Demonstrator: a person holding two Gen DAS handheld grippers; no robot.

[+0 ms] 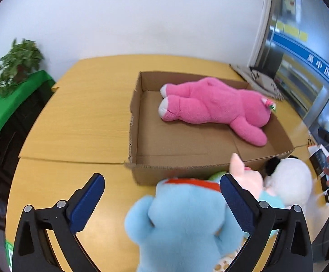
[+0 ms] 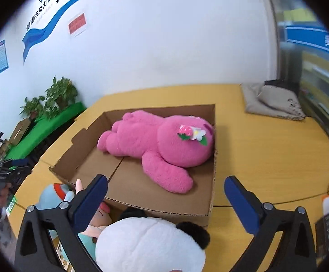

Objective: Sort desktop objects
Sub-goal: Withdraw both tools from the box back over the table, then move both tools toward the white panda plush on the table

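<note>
Left hand-held gripper [image 1: 162, 195]: I see its jaws spread wide and pinching nothing. The light-blue plush toy [image 1: 182, 224] sits between and below the fingers, but the pads press on no part of it.

Right hand-held gripper [image 2: 166, 195]: jaws likewise spread wide, empty. The white plush panda [image 2: 150, 242] with black ears lies just under it, untouched as far as I can tell.

Unsorted pile: blue plush, panda and a small pink plush figure [image 1: 248, 176] crowd together on the table [image 1: 78, 117], hard against the near wall of the cardboard box [image 1: 187, 140].

Sorted: the pink plush bear [image 1: 212, 106] lies on its side inside the box, filling the far half; the near half is bare.

Risks, as I judge them:
- The toys touch each other, so closing on one may drag or tip a neighbour off the table edge.
- Soft pile compresses; a shallow pinch on fur alone could slip during the lift.
- The box wall is low and light; a carried toy catching it may shove the box.
- Both grippers work the same cluster and could collide.
- A cable [image 2: 300, 200] runs beside the box on the right; a wide swing might snag it.
</note>
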